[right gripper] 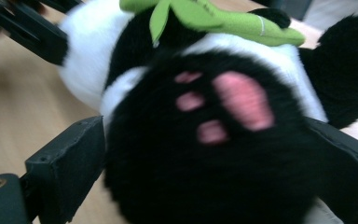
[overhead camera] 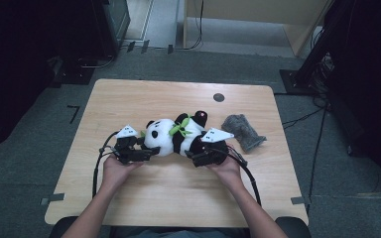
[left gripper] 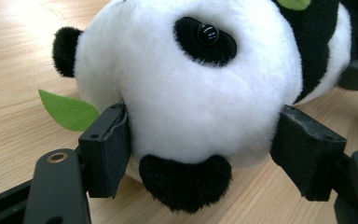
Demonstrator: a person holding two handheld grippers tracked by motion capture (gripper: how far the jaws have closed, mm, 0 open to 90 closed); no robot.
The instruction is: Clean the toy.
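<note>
A black and white plush panda [overhead camera: 173, 136] with a green leaf bow [right gripper: 205, 16] lies on its side in the middle of the wooden table [overhead camera: 129, 99], head toward the left. My left gripper [overhead camera: 148, 148] has its pads pressed into both sides of the white head [left gripper: 191, 93], just above the black ear at the bottom. My right gripper [overhead camera: 201, 148] reaches in from the right. Its jaws stand wide around a black foot with pink paw marks [right gripper: 223, 107]; the fur brushes the pads, and I see no squeeze.
A grey fuzzy cloth [overhead camera: 243, 131] lies on the table just right of the panda. A small dark round cap [overhead camera: 219, 97] sits in the tabletop near the far edge. A green felt leaf [left gripper: 67, 110] sticks out beside the head.
</note>
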